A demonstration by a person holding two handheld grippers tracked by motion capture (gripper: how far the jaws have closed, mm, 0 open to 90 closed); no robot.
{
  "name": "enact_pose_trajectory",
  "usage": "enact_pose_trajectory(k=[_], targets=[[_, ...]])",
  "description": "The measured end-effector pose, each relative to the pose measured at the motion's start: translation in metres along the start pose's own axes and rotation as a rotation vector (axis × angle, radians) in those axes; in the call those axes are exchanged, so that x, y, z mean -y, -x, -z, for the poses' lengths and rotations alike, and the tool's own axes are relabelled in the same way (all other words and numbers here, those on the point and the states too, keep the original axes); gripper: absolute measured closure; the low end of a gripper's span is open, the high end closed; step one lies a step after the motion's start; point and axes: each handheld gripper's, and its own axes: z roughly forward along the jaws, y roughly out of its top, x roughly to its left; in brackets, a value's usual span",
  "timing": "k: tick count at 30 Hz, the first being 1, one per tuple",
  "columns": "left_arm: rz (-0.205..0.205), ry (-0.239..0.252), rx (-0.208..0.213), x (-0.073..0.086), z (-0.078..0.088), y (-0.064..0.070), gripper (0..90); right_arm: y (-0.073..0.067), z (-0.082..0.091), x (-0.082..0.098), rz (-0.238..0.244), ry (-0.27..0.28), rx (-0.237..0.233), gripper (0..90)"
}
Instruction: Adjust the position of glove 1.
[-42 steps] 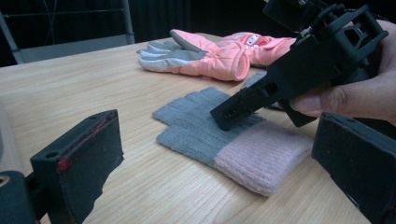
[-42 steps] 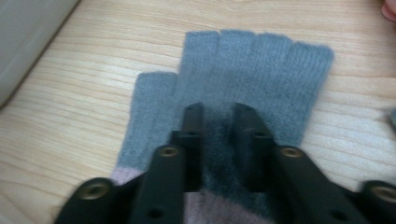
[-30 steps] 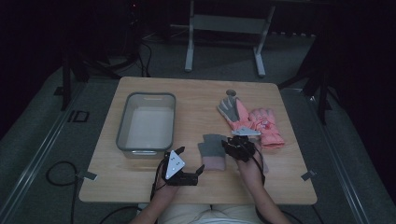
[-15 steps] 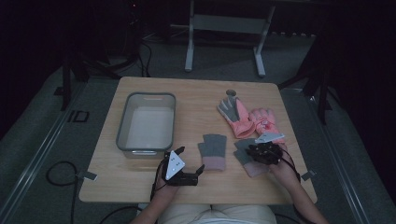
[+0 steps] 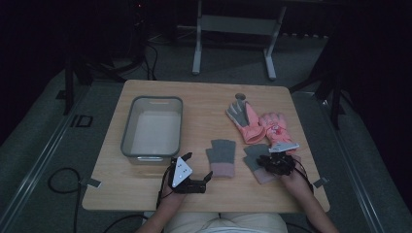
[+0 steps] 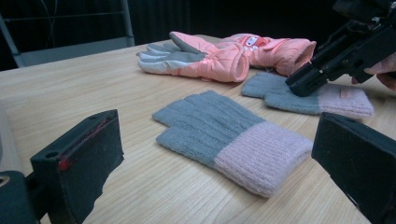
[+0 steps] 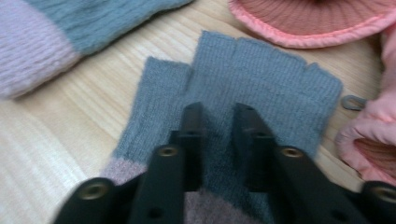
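The wooden surface [image 5: 204,102] carries everything. The clear bin [image 5: 153,126] is the landmark, at the surface's left side. Right of the bin, at the far right, lie two pink ski gloves [image 5: 257,124]. Just nearer than these lies the right knit glove [image 5: 255,162], grey with a pink cuff; its twin, the left knit glove [image 5: 222,156], lies between it and the bin. The right hand-held gripper [image 5: 272,162] presses down on the right knit glove, its jaws just closing, a narrow gap between them over the fabric. The left hand-held gripper [image 5: 197,177], near the bin's front corner, stands wide apart, holding nothing.
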Motion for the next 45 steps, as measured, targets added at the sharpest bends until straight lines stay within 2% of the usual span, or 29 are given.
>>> enact_pose_trajectory(k=[3,4,7,8,10,11,12,13,16,18,21,22,25,26,29,33,36,37,39,41,45], targets=[[-0.001,0.000,0.000,0.000,0.000,0.000,1.5,-0.005,0.000,-0.003,0.005,-0.022,0.030,80.8],[-0.003,0.001,0.000,0.000,0.000,0.000,1.5,-0.010,-0.001,-0.006,-0.006,-0.039,0.067,84.8],[0.001,0.000,-0.002,0.000,0.000,0.000,1.5,-0.015,0.002,-0.012,-0.041,-0.063,0.098,85.4],[0.000,-0.001,-0.004,0.000,0.000,0.000,1.5,-0.017,0.006,-0.015,-0.066,-0.054,0.086,85.5],[0.000,-0.001,-0.005,0.000,0.000,0.000,1.5,-0.020,0.011,-0.018,-0.075,-0.037,0.077,85.5],[-0.001,-0.002,-0.005,0.000,0.000,0.000,1.5,-0.026,0.022,-0.024,-0.078,-0.017,0.115,85.5],[0.000,-0.001,-0.005,0.000,0.000,0.000,1.5,-0.026,0.022,-0.024,-0.078,-0.017,0.115,85.5],[0.000,-0.001,-0.006,0.000,0.000,0.000,1.5,-0.028,0.034,-0.028,-0.126,0.010,0.117,85.4],[0.001,-0.001,-0.006,0.000,0.000,0.000,1.5,-0.033,0.047,-0.033,-0.161,0.040,0.123,85.4],[0.002,-0.001,-0.004,0.000,0.000,0.000,1.5,-0.036,0.051,-0.033,-0.216,0.048,0.130,85.4],[-0.002,-0.004,-0.006,0.000,0.000,0.000,1.5,-0.043,0.051,-0.032,-0.240,0.042,0.161,85.3],[-0.004,-0.003,-0.007,0.000,0.000,0.001,1.5,-0.051,0.046,-0.027,-0.274,0.032,0.179,85.4],[-0.003,-0.001,-0.005,0.000,0.000,0.000,1.5,-0.055,0.039,-0.021,-0.284,0.013,0.187,85.3],[-0.002,-0.001,-0.005,0.000,0.000,0.000,1.5,-0.057,0.031,-0.015,-0.303,-0.001,0.192,85.4],[-0.005,-0.001,-0.005,0.000,0.000,0.000,1.5,-0.059,0.021,-0.009,-0.304,-0.019,0.208,85.3],[-0.007,-0.001,-0.006,0.000,0.000,0.001,1.5,-0.053,0.009,-0.005,-0.324,-0.042,0.216,85.2],[-0.008,-0.002,-0.006,0.000,0.000,0.001,1.5,-0.049,0.006,-0.004,-0.330,-0.048,0.202,84.5],[-0.009,-0.002,-0.005,0.000,0.000,0.001,1.5,-0.047,0.005,-0.005,-0.308,-0.061,0.188,83.6],[-0.011,-0.002,-0.005,0.000,0.000,0.001,1.5,-0.045,0.005,-0.005,-0.305,-0.062,0.181,83.4],[-0.015,-0.004,-0.003,0.000,0.001,0.001,1.5,-0.042,0.004,-0.005,-0.265,-0.058,0.171,82.6],[-0.014,-0.004,-0.004,0.000,0.000,0.001,1.5,-0.039,0.003,-0.008,-0.194,-0.083,0.146,79.3]])
